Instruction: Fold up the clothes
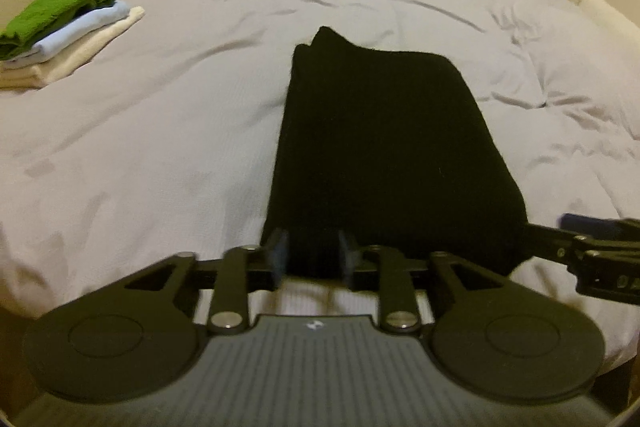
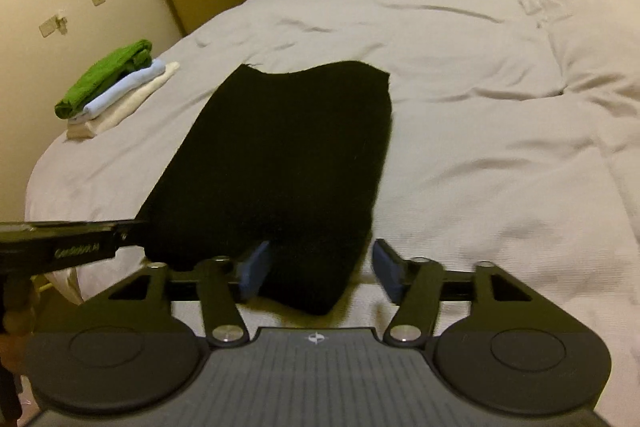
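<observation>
Black garment (image 1: 376, 147): folded into a long strip, lying flat on the bed's grey cover (image 1: 160, 147), its near hem at both grippers and its far end well ahead of them.

Left gripper (image 1: 313, 254): jaws at a narrow gap, the garment's near edge between the blue pads (image 1: 280, 251); motion blur leaves it uncertain whether the pads press the cloth or only flank it.

Right gripper (image 2: 320, 267): jaws spread wide. The garment's near right corner lies between them, against the left pad; the right pad stands clear over bare cover.

Folded pile (image 2: 116, 89): green piece on top, pale blue beneath, cream at the bottom. Sits far ahead and left of both sets of jaws, near the bed's left edge, well apart from the black garment.
</observation>
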Demonstrator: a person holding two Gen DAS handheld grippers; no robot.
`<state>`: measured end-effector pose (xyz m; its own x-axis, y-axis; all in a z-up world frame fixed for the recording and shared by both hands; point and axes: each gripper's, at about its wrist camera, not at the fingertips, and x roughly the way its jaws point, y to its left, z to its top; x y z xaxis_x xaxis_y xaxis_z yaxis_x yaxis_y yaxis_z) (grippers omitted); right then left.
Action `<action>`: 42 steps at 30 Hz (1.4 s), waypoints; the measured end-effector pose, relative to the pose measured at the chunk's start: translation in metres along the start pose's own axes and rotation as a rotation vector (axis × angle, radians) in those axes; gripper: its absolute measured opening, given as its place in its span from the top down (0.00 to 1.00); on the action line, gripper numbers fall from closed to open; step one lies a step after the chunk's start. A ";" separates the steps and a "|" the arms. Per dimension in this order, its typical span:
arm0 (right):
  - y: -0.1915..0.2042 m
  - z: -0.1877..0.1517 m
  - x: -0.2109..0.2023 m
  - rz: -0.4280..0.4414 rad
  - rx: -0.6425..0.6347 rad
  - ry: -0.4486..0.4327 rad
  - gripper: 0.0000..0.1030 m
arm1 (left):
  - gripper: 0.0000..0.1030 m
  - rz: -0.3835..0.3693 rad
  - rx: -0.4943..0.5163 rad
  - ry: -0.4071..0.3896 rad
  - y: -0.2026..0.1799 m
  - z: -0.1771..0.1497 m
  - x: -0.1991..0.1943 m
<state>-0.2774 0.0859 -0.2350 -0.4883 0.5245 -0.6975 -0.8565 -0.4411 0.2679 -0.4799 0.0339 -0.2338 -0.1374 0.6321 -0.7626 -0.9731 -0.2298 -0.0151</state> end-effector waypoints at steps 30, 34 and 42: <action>0.006 -0.040 -0.064 -0.103 0.032 0.037 0.12 | 0.48 0.002 0.068 -0.003 -0.034 -0.051 -0.063; 0.008 -0.042 -0.071 -0.102 0.027 0.024 0.12 | 0.47 0.003 0.069 -0.018 -0.035 -0.053 -0.070; 0.013 -0.045 -0.080 -0.103 0.004 0.001 0.03 | 0.44 0.000 0.075 -0.036 -0.036 -0.056 -0.079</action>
<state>-0.2421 0.0059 -0.2056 -0.3972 0.5665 -0.7220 -0.9029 -0.3819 0.1972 -0.4239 -0.0490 -0.2090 -0.1423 0.6584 -0.7391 -0.9841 -0.1744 0.0341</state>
